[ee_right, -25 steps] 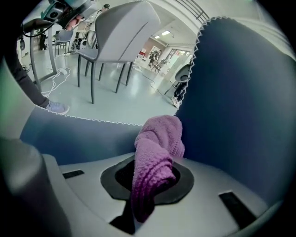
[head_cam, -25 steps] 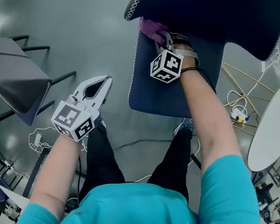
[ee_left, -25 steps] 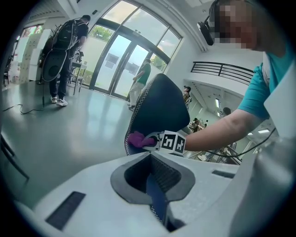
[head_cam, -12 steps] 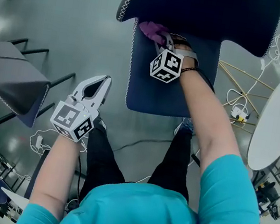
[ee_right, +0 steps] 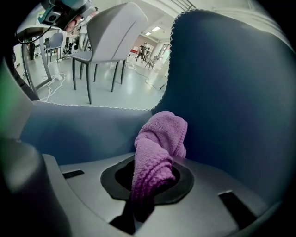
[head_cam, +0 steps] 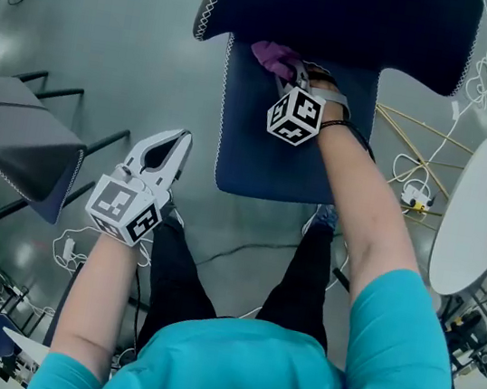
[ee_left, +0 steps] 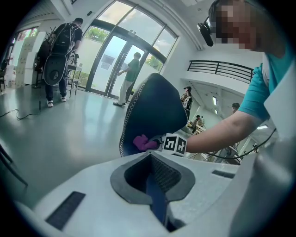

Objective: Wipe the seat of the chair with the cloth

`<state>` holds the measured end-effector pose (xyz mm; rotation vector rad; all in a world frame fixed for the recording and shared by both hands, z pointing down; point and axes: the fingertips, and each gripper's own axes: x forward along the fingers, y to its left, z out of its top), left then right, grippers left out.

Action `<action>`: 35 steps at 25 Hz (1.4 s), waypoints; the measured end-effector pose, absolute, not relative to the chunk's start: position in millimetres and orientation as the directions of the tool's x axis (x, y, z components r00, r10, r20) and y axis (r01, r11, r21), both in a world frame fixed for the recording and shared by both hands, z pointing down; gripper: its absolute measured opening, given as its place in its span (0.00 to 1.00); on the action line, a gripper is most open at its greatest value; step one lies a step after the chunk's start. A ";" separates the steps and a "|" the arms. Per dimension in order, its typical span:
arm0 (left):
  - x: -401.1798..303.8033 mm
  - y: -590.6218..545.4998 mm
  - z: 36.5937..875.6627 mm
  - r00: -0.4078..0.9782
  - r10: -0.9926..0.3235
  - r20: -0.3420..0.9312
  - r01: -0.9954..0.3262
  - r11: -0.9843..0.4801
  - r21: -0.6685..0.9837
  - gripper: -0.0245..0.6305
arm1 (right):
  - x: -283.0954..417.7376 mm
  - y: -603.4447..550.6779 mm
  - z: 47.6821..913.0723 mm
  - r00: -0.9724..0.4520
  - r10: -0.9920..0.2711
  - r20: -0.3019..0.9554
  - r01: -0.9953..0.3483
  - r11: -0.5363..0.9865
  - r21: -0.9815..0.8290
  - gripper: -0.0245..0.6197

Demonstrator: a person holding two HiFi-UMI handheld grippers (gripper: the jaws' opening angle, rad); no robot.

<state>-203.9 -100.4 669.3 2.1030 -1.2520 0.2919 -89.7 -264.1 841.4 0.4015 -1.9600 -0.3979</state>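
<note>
A dark blue chair fills the top of the head view, its seat below its backrest. A purple cloth lies bunched on the seat's far left corner, right under the backrest. My right gripper is shut on the cloth and presses it to the seat. In the right gripper view the cloth bulges out of the jaws against the backrest. My left gripper hangs over the floor left of the chair, shut and empty. From the left gripper view the cloth shows beside the backrest.
A grey chair stands at the left and a white round table at the right. Cables and thin wooden rods lie on the floor right of the seat. People stand by glass doors far off.
My right gripper has slid the cloth a little to the right along the back of the seat. The left gripper has stayed in place.
</note>
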 end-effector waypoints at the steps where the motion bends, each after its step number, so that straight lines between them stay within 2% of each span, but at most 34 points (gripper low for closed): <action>1: -202.1 -100.4 669.8 0.518 -0.696 0.498 -0.845 -0.322 0.428 0.04 | -86.9 -264.3 842.0 -0.394 -0.449 0.802 -0.104 0.889 0.447 0.12; 20: -172.9 -117.7 668.1 0.541 -0.684 0.489 -0.832 -0.351 0.429 0.04 | -40.5 -274.7 841.8 -0.369 -0.460 0.807 -0.154 0.887 0.435 0.12; 35: -140.0 -126.2 665.8 0.575 -0.660 0.483 -0.812 -0.391 0.432 0.04 | 23.2 -283.5 843.5 -0.305 -0.478 0.824 -0.189 0.878 0.440 0.12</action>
